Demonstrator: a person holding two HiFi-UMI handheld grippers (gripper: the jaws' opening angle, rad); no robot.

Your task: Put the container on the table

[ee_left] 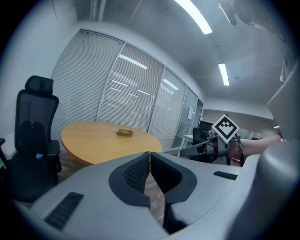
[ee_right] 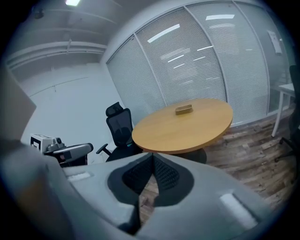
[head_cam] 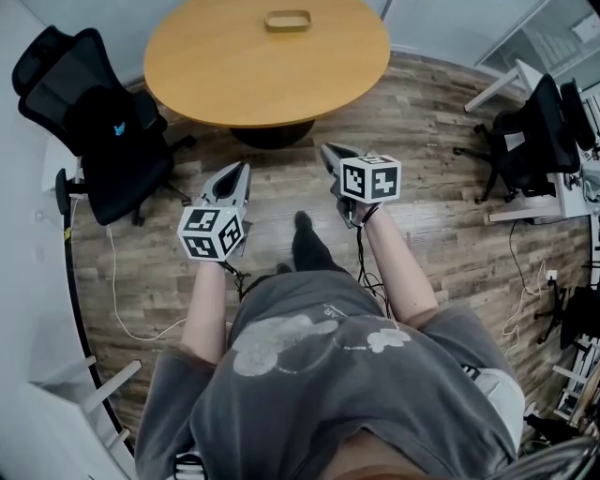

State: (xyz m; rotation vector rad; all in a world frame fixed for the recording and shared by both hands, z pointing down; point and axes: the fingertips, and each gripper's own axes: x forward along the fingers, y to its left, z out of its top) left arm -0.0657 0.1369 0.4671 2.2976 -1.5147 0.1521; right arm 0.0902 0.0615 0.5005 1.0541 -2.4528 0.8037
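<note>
A small tan container (head_cam: pixel 288 20) (ee_left: pixel 124 132) (ee_right: pixel 183 109) sits on the far part of a round wooden table (head_cam: pixel 234 75) (ee_left: pixel 89 140) (ee_right: pixel 187 129). I hold both grippers over the wooden floor, short of the table's near edge. My left gripper (head_cam: pixel 240 170) (ee_left: pixel 149 153) is shut, its jaws meeting with nothing between them. At the right, my right gripper (head_cam: pixel 328 150) (ee_right: pixel 153 154) is shut too and holds nothing. Each points toward the table.
A black office chair (head_cam: pixel 94 122) (ee_left: pixel 30 150) (ee_right: pixel 119 131) stands left of the table. Another black chair (head_cam: pixel 534 131) and a white desk (head_cam: pixel 562 187) are at the right. Cables (head_cam: pixel 122 300) lie on the floor. Glass walls with blinds (ee_left: pixel 122 93) stand behind the table.
</note>
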